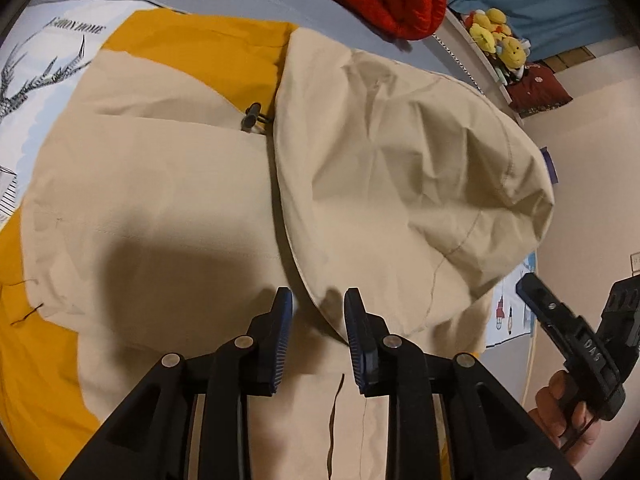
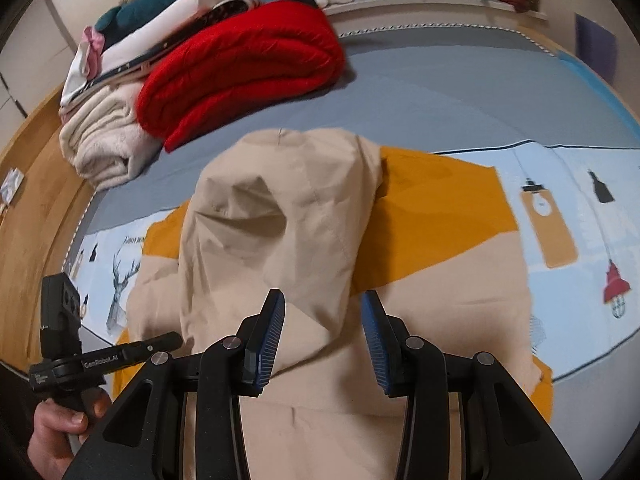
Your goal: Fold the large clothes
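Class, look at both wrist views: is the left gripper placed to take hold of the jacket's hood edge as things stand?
Probably yes. The left gripper hangs open just over the hood, whose edge shows between its fingers, with nothing in the way.

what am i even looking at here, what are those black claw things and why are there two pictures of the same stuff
Those black claws are handheld grippers, one in each of a person's hands, no robot involved. Each carries a wide-angle camera looking along its fingers, hence two pictures. One shows the left gripper, with the right gripper at its edge; the other shows the right gripper. Both hover open over a beige and mustard hooded jacket spread on a bed, holding nothing. A folded red knit and a stack of folded clothes lie further back.
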Action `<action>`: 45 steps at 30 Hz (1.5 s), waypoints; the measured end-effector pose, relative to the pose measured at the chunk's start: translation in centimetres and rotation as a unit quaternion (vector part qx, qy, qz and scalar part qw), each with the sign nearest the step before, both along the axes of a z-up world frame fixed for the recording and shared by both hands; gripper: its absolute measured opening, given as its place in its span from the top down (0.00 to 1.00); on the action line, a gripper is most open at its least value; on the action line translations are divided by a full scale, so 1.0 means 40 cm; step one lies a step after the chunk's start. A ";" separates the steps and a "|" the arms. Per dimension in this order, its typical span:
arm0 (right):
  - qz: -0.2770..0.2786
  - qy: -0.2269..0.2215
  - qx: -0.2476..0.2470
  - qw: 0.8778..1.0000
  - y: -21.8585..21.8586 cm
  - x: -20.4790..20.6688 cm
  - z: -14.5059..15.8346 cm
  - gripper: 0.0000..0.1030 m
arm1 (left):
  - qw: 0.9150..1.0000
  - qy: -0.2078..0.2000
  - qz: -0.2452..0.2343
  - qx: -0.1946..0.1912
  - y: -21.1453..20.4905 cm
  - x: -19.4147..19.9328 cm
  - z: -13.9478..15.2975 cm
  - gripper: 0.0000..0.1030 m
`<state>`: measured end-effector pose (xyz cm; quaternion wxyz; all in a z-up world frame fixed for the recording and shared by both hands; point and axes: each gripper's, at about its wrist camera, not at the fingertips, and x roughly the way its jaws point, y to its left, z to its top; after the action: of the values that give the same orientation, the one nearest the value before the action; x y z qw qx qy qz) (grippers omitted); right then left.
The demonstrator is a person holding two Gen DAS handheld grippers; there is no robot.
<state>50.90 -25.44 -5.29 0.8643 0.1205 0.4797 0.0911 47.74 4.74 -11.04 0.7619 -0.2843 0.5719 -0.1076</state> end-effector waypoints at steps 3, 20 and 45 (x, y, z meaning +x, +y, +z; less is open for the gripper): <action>0.009 0.007 -0.013 1.000 0.019 0.021 -0.028 0.60 | 1.000 0.000 0.007 -0.013 0.003 0.006 -0.008 0.80; -0.100 0.128 0.134 0.978 -0.058 -0.026 -0.140 0.99 | 0.999 0.009 -0.001 0.044 0.035 -0.029 0.024 0.99; -0.163 0.116 0.066 0.978 -0.127 0.029 -0.184 1.00 | 0.996 0.018 0.031 0.081 0.051 -0.053 0.025 1.00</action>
<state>52.07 -30.51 -12.63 0.7963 0.2637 0.5434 -0.0336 45.64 6.77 -10.06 0.7749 -0.2415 0.5833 -0.0322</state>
